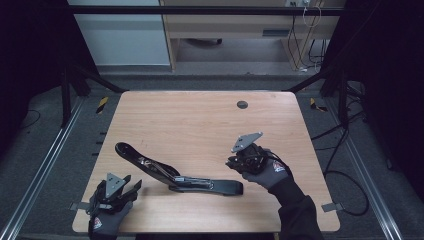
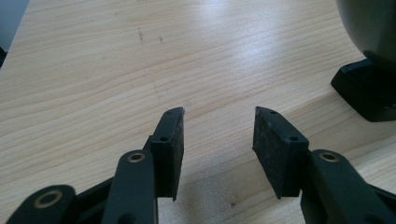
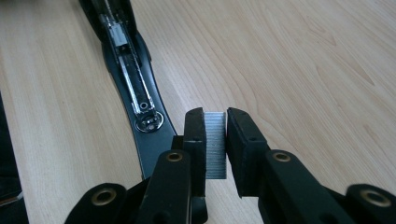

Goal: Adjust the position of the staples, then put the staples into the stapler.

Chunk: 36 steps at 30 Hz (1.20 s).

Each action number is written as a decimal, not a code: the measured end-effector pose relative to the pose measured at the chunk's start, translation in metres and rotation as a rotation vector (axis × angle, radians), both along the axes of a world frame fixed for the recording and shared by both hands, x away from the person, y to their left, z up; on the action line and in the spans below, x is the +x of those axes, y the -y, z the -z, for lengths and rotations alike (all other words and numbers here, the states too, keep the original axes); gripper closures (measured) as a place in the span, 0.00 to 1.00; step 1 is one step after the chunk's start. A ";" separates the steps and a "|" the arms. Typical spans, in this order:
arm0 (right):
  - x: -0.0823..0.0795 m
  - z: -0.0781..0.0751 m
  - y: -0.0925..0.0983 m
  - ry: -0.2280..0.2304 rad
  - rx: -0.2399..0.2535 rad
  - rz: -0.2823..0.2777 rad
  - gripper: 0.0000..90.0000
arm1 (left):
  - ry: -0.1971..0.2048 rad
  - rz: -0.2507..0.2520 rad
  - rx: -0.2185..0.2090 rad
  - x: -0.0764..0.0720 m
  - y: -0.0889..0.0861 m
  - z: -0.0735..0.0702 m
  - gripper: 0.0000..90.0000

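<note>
Staples (image 3: 215, 144), a silvery block, sit pinched between the pads of my right gripper (image 3: 215, 140), held just above the table (image 1: 200, 120) beside the opened black stapler (image 1: 175, 175) lying mid-table. My left gripper (image 2: 218, 135) rests at the near left corner, jaws parted, nothing between them. No writing is legible to me.

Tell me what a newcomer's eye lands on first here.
First, the black stapler, swung wide open and lying near the front middle of the wooden table. Next, the right gripper, its jaws pinching a silvery strip of staples just beside the stapler's open channel. The left gripper rests open at the front left corner.
</note>
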State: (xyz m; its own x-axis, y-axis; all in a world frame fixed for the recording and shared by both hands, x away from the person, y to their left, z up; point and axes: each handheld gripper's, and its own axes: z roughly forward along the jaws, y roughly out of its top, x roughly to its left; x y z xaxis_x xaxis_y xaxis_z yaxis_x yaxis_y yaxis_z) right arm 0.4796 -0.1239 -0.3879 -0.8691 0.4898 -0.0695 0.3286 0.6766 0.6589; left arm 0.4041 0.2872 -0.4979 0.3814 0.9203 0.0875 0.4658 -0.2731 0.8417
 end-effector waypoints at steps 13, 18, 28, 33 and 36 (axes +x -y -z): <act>0.005 -0.008 -0.020 -0.027 -0.015 -0.095 0.87 | -0.001 0.002 0.000 0.001 0.000 0.000 0.59; 0.007 -0.006 -0.026 -0.025 -0.007 -0.126 0.87 | -0.004 0.001 -0.002 0.000 0.000 0.000 0.59; 0.008 0.002 -0.037 -0.032 -0.017 -0.199 0.87 | -0.008 0.000 -0.009 0.001 0.000 0.001 0.59; 0.010 0.006 -0.042 -0.032 -0.016 -0.223 0.87 | -0.011 -0.001 -0.011 0.001 0.000 0.002 0.59; 0.012 0.007 -0.045 -0.034 -0.020 -0.241 0.87 | -0.009 -0.001 -0.011 0.001 0.000 0.002 0.59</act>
